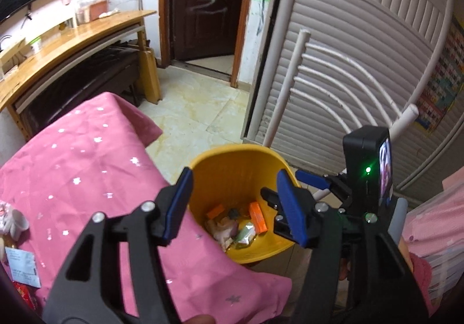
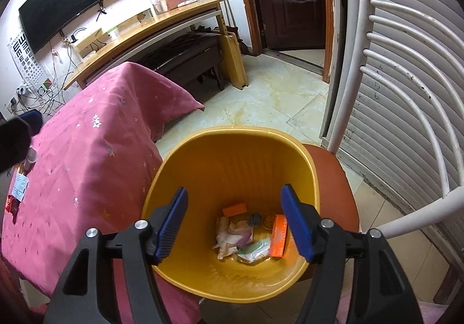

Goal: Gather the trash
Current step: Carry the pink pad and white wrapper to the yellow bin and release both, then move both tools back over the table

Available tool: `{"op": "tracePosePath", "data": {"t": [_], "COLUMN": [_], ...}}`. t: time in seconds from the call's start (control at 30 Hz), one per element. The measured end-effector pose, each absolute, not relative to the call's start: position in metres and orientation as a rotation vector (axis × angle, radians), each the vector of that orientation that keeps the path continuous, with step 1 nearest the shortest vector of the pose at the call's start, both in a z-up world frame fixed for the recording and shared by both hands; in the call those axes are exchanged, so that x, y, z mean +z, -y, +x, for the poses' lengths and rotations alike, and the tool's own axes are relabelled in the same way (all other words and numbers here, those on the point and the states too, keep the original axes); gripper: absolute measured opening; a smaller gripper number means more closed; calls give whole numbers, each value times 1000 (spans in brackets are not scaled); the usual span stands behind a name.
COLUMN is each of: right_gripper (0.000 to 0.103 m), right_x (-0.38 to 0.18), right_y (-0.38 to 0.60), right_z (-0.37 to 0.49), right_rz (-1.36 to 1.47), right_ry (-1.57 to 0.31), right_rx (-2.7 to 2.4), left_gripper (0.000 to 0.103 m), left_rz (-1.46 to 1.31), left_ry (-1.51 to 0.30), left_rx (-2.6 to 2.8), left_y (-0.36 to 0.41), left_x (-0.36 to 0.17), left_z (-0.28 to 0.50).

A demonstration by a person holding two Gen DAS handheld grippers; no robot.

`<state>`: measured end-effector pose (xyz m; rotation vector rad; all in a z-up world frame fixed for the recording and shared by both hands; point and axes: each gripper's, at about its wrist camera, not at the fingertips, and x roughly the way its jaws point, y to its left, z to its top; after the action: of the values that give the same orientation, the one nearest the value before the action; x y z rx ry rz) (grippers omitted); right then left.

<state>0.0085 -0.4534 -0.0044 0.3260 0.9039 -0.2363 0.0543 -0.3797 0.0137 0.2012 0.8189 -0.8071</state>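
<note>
Beside the pink-clothed tabletop (image 2: 87, 156), the yellow bin (image 2: 232, 161) sat on a chair, trash (image 2: 249, 234) at its bottom. You held your left gripper (image 1: 235, 205) and right gripper (image 2: 235, 222) above it, both spread open and empty.

A round yellow plastic waste bin (image 2: 232, 161) is being seen from above, standing upright with its mouth open, just beside the edge of the pink star-patterned cloth. At its bottom a loose heap of trash is lying: two orange cardboard boxes, one small (image 2: 234, 209) and lying flat at the far side, one longer (image 2: 279, 235) and leaning against the right wall; crumpled pale tissue paper (image 2: 229, 238) at the left; a pale green wrapper (image 2: 255, 248) in front; and a dark round lid (image 2: 255, 219) between the boxes.
</note>
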Motion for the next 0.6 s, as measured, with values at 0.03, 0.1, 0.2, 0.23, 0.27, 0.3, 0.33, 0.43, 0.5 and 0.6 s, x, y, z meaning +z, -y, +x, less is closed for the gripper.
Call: {"op": "tracePosePath", "data": {"t": [0.03, 0.1, 0.2, 0.23, 0.27, 0.3, 0.33, 0.43, 0.5, 0.6], "right_gripper": [61, 62, 62, 62, 62, 62, 62, 62, 62, 62], "right_x": [-3, 1, 7, 10, 13, 15, 18, 28, 35, 44], "right_y": [451, 447, 439, 435, 431, 426, 422, 407, 394, 373], "right_z": [10, 13, 18, 21, 24, 26, 29, 37, 44, 55], "right_rz": [323, 318, 303, 295, 287, 283, 279, 264, 250, 224], "right_ry": [-901, -895, -886, -883, -879, -874, -869, -851, -838, -827], "right_rx": [-233, -222, -206, -201, -195, -191, -186, -166, -143, -108], "left_gripper": [57, 57, 57, 57, 57, 57, 57, 58, 66, 67], "left_rz": [190, 166, 142, 134, 126, 118, 109, 91, 79, 64], "left_ry": [-812, -806, -796, -792, -790, -786, -780, -769, -763, -748], "left_rx": [-803, -785, -762, -750, -741, -731, -714, -672, -634, -579], "left_y": [374, 361, 345, 338, 332, 326, 317, 293, 276, 249], "left_x": [17, 22, 29, 32, 34, 36, 39, 44, 48, 53], "left_z": [55, 56, 58, 60, 61, 63, 65, 69, 74, 80]}}
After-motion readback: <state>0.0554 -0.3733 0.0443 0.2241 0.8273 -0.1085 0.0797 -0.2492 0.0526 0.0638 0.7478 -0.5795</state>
